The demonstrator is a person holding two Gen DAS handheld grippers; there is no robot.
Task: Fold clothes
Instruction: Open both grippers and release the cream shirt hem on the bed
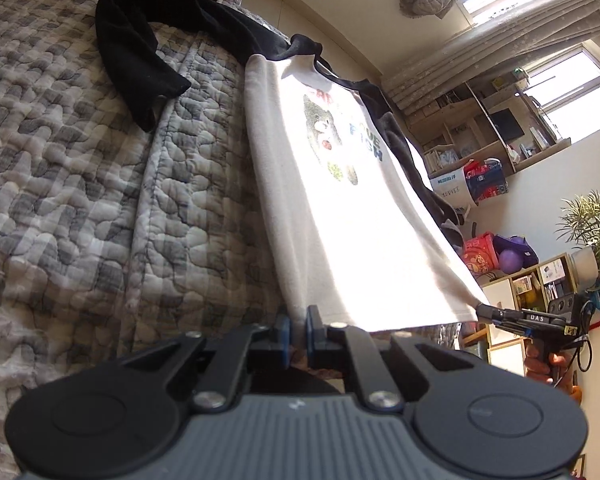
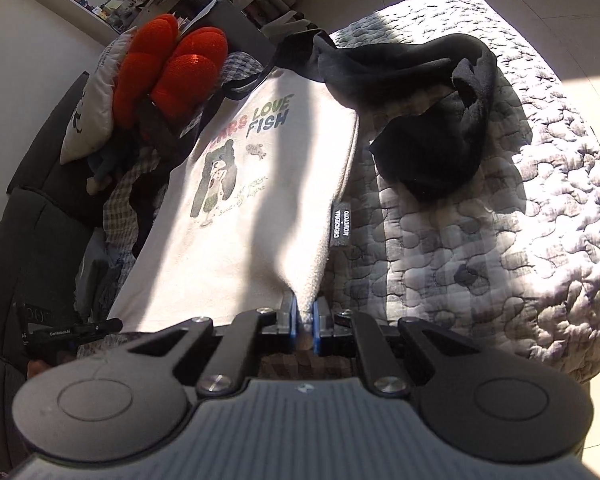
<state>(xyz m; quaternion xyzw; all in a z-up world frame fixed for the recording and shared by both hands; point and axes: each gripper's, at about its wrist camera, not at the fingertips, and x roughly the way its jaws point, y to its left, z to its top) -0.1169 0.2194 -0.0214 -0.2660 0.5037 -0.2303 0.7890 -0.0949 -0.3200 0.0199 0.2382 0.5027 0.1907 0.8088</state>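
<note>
A white shirt (image 1: 340, 208) with black sleeves and a bear print lies stretched over the grey quilted bed (image 1: 80, 200). My left gripper (image 1: 299, 322) is shut on one bottom hem corner. My right gripper (image 2: 305, 320) is shut on the other hem corner of the shirt (image 2: 240, 220). Each gripper shows in the other's view: the right one (image 1: 484, 312) and the left one (image 2: 116, 324), both clamped on the hem. One black sleeve (image 1: 140, 52) curls loose on the quilt; it also shows in the right wrist view (image 2: 432, 128).
A red plush toy (image 2: 172, 68) and a white pillow (image 2: 88, 112) lie at the bed's head by the shirt's collar. A dark sofa or headboard (image 2: 32, 220) borders the bed. Shelves, boxes and a plant (image 1: 592, 224) stand across the room.
</note>
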